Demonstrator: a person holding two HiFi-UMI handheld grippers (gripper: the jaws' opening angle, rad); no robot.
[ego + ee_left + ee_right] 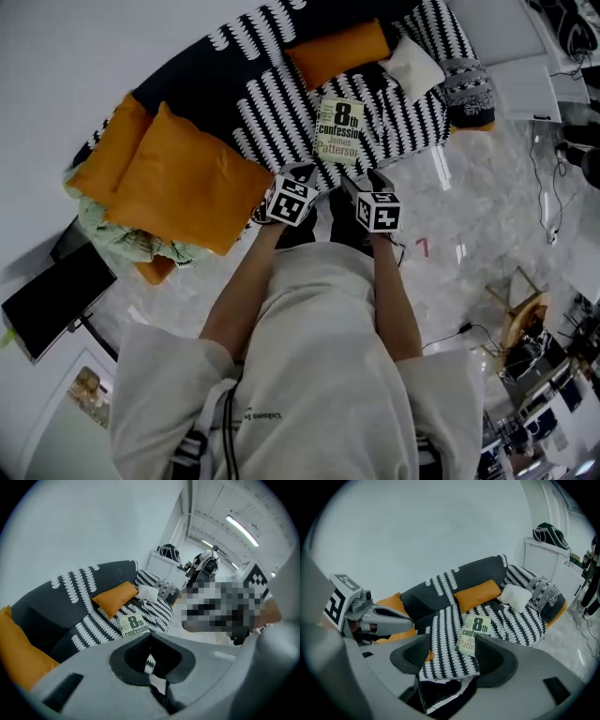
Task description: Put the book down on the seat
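Observation:
The book (339,129), a pale paperback with "8th confession" on its cover, lies flat on the black-and-white patterned throw of the sofa seat (272,103). It also shows in the left gripper view (133,624) and the right gripper view (474,630). Both grippers are held back near my body, short of the seat's front edge and apart from the book. My left gripper (298,173) (151,660) has its jaws together and holds nothing; it also appears in the right gripper view (393,618). My right gripper (361,180) (452,658) stands open and empty.
Big orange cushions (187,178) crowd the sofa's left end, another orange cushion (339,49) and a white pillow (412,64) lie behind the book. A dark flat panel (56,295) leans at the left. Cables and a wooden stool (520,314) sit on the marble floor to the right.

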